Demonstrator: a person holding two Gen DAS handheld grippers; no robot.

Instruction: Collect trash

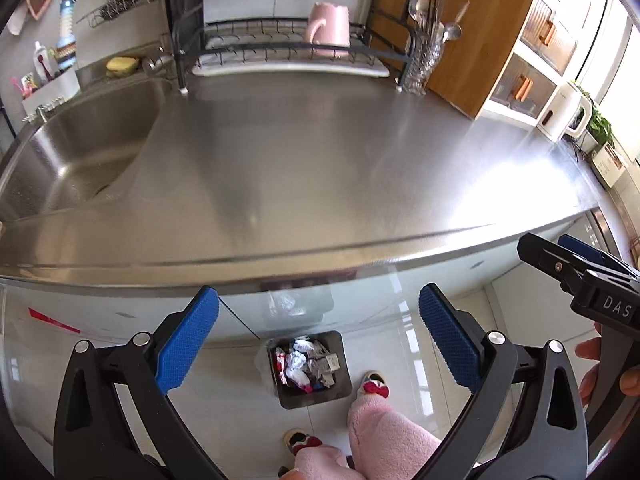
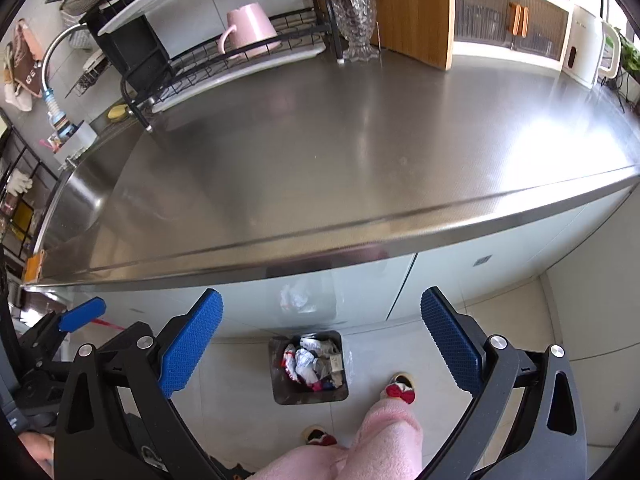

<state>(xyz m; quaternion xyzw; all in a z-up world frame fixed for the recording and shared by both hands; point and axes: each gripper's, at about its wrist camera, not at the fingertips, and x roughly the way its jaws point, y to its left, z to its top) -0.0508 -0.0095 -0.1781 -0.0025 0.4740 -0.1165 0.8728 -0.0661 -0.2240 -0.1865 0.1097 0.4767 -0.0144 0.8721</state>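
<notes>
Left gripper jaws wide, right gripper marked "DAS", bin full

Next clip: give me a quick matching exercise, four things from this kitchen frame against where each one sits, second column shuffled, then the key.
Things:
1. pink mug
2. trash bin
3. yellow sponge
4. white kettle

Places:
A. on the floor below the counter edge
B. far right end of the counter
C. in the dish rack
D. behind the sink, by the tap

Pairs: 1-C, 2-A, 3-D, 4-B
</notes>
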